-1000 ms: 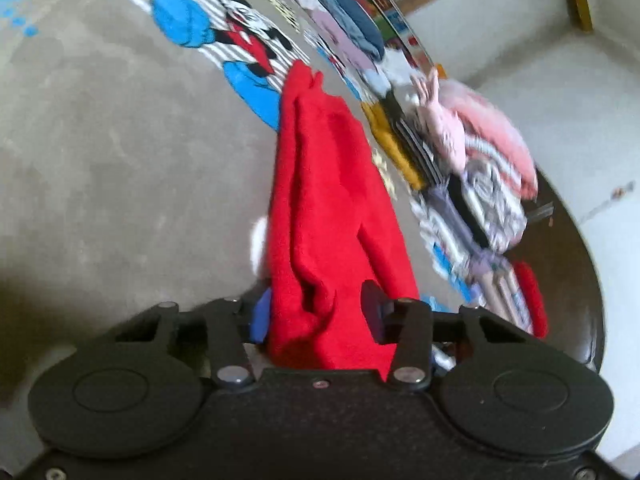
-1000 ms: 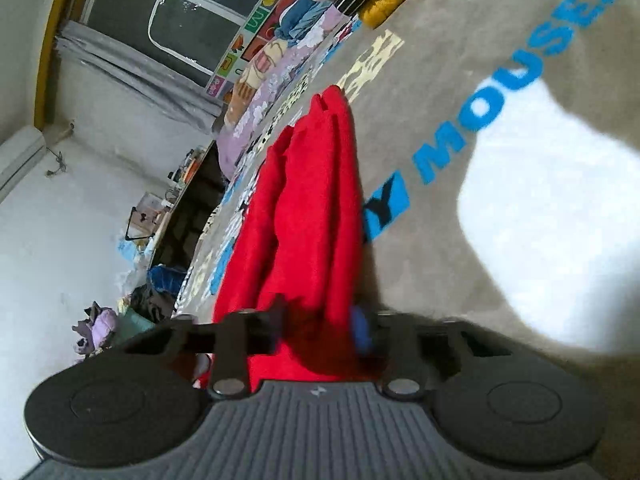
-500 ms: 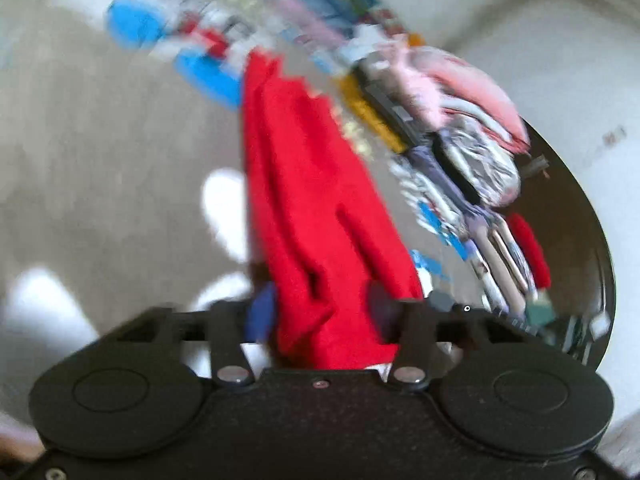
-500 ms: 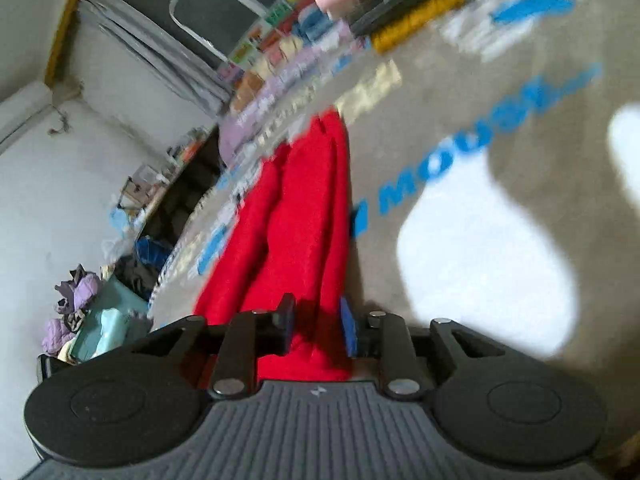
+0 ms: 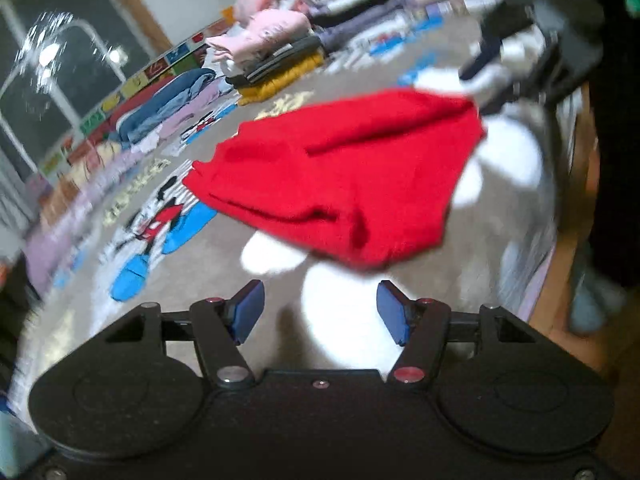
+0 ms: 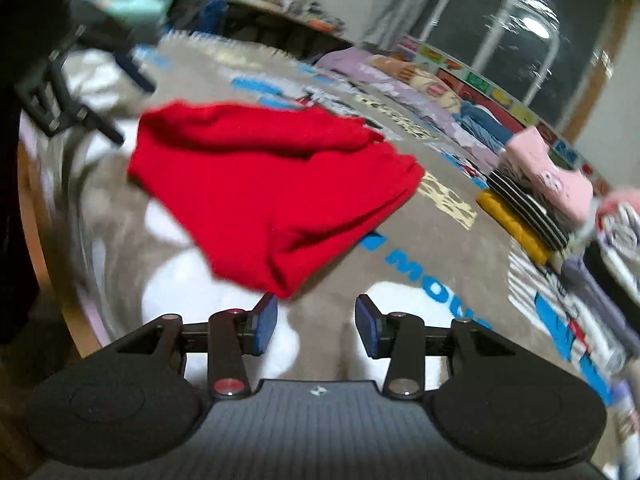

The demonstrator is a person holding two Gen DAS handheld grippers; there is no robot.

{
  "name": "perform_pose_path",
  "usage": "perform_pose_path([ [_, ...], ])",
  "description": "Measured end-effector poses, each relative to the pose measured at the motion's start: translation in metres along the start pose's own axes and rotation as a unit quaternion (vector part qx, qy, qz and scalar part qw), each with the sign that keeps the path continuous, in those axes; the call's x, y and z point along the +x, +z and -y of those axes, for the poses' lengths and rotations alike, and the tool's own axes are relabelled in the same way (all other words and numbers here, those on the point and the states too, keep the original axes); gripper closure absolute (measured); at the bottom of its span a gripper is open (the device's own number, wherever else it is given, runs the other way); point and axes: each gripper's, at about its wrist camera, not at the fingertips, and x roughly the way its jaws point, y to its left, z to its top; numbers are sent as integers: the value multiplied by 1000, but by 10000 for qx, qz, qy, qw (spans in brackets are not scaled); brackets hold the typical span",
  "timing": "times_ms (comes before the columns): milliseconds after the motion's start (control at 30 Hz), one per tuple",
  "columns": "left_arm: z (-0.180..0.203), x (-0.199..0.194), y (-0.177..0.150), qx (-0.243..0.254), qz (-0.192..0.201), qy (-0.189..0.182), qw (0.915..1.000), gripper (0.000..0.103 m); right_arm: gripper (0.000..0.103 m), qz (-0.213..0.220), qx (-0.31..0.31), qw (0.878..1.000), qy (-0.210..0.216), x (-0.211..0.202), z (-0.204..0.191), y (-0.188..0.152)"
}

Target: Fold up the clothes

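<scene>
Two grippers, both off the cloth now. Left wrist view first: the left gripper (image 5: 320,312) hangs over the grey cartoon-print rug (image 5: 92,296) with its blue pads (image 5: 249,309) spread wide and only rug between them. Its jaws have just been opening. The red garment (image 5: 344,184) lies ahead of the fingertips, clear of them, a bunched and folded heap on the rug. Beyond it, near the far edge of the rug, sits a stack of folded clothes (image 5: 276,56) with a pink piece on top and a yellow one at the bottom. The other gripper shows blurred at the upper right, by the garment's far corner.

Over to the right wrist view: the right gripper (image 6: 316,326) also stands parted, a narrower gap than the left's, nothing gripped. Its jaws have just been opening too. The red garment (image 6: 276,196) lies just ahead, its near fold close to the left-hand pad (image 6: 266,324); whether they touch I cannot tell. The folded stack (image 6: 536,196) sits off to the right on the rug (image 6: 472,256), well apart from the garment.
</scene>
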Motion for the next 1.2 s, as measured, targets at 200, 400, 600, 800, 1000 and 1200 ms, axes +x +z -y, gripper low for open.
perform_pose_path([
  [200,28,16,-6,1458,308,654,9867,41,58,270,-1267,9896,-622,8,-38,-9],
  [400,42,35,-4,2269,703,1166,9643,41,56,638,-1611,9799,-992,16,-46,-11],
  [600,42,35,-6,2296,810,1196,9625,45,56,1003,-2023,9661,-1251,17,-53,-5],
  [800,51,39,-5,2205,711,1221,9651,64,69,1248,-2402,9578,-966,26,-57,-5],
  [1000,56,35,0,2096,491,1100,9703,84,82,964,-1990,9744,-408,13,-53,-1],
  [1200,62,2,7,2076,476,833,9735,84,82,1009,-1792,9786,-117,-27,-52,5],
])
